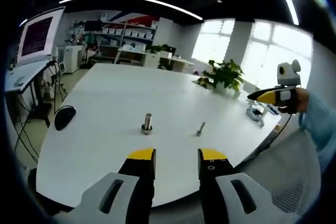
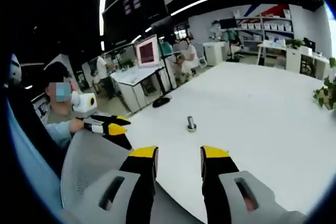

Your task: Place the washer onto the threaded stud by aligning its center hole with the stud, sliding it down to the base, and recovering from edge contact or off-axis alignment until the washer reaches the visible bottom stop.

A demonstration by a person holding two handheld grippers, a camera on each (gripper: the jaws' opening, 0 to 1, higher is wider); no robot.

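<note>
left tongs agape, empty | right tongs agape, empty | stud upright on table | no legible writing

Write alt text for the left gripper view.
An upright threaded stud stands on a white table, with a small bolt lying to its right. The left gripper hovers open and empty near the table's edge; the right gripper shows at far right.
</note>
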